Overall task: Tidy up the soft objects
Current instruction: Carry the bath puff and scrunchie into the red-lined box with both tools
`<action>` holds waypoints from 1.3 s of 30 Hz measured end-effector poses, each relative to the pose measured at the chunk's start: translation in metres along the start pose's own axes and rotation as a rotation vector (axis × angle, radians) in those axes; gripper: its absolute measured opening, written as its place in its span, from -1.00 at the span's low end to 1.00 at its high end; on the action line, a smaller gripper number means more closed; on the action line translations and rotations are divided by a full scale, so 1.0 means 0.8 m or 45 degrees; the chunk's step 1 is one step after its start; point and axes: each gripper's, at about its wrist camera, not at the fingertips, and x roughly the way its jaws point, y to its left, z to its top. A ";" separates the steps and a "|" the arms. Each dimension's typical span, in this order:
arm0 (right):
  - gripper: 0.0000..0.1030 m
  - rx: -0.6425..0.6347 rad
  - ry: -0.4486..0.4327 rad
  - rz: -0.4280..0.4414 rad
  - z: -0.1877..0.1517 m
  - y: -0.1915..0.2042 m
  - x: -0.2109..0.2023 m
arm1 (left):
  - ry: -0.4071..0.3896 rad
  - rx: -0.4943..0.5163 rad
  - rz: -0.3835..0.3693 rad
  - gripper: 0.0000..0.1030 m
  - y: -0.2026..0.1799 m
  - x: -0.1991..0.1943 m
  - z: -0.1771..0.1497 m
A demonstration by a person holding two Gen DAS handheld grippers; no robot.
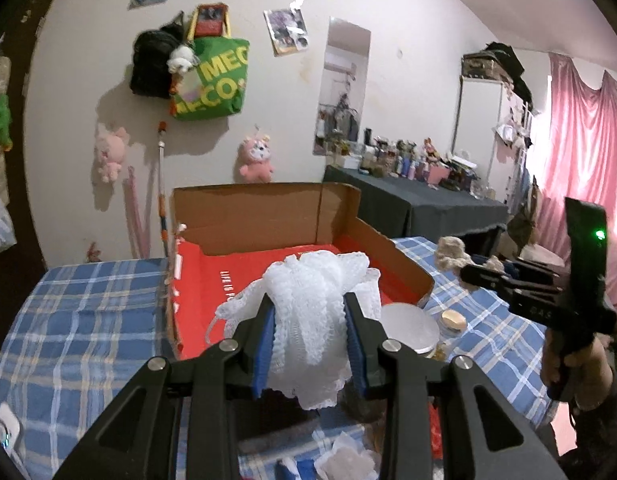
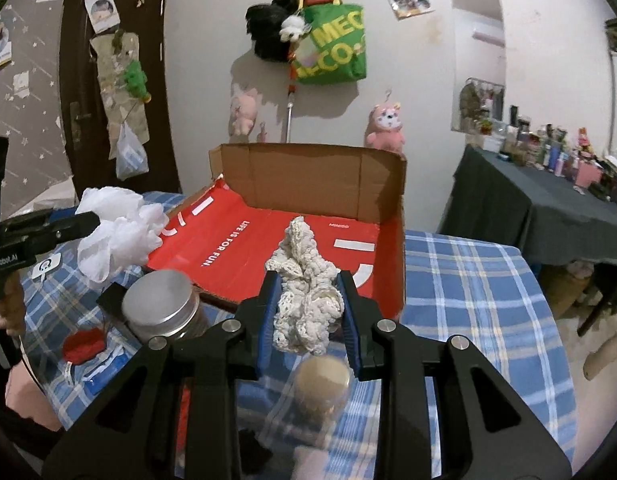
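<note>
My left gripper [image 1: 310, 308] is shut on a white mesh bath pouf [image 1: 316, 304] and holds it above the near edge of an open cardboard box with a red inside [image 1: 236, 268]. My right gripper [image 2: 308, 280] is shut on a cream crocheted cloth [image 2: 306, 292] and holds it above the box's near edge [image 2: 268, 240]. The right gripper with the cream cloth [image 1: 452, 254] shows in the left wrist view, to the right of the box. The left gripper with the pouf [image 2: 116, 228] shows in the right wrist view, left of the box.
The box stands on a blue plaid tablecloth [image 2: 468, 288]. A jar with a silver lid [image 2: 160, 304] and a jar with a tan lid [image 2: 322, 380] stand in front of the box. A red thing [image 2: 84, 344] lies at the left. A dark table with bottles [image 2: 548, 200] is at the right.
</note>
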 end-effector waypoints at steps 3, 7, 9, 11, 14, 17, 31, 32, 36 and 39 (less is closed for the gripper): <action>-0.47 -0.009 0.045 0.035 0.021 -0.009 0.022 | 0.028 0.032 0.000 -0.34 0.006 0.017 0.019; -0.47 -0.042 0.091 0.058 0.049 -0.013 0.054 | 0.074 0.112 0.006 -0.34 0.011 0.050 0.046; -0.47 -0.064 0.126 0.072 0.063 -0.011 0.075 | 0.114 0.116 -0.026 -0.34 0.015 0.071 0.057; -0.47 -0.071 0.162 0.090 0.075 -0.009 0.099 | 0.137 0.128 -0.023 -0.34 0.020 0.090 0.066; -0.47 -0.076 0.237 0.114 0.093 -0.004 0.146 | 0.198 0.138 -0.031 -0.34 0.024 0.129 0.079; -0.47 -0.075 0.307 0.113 0.105 -0.003 0.188 | 0.277 0.124 -0.052 -0.34 0.031 0.170 0.086; -0.47 0.115 0.616 0.030 0.121 -0.055 0.361 | 0.426 0.145 0.061 -0.33 0.064 0.322 0.104; -0.47 0.116 0.629 0.019 0.120 -0.057 0.369 | 0.431 0.138 0.061 -0.33 0.067 0.330 0.103; -0.47 0.116 0.675 0.004 0.113 -0.060 0.391 | 0.467 0.135 0.079 -0.31 0.071 0.355 0.096; -0.47 0.085 0.697 -0.014 0.109 -0.060 0.402 | 0.465 0.168 0.099 -0.27 0.069 0.367 0.092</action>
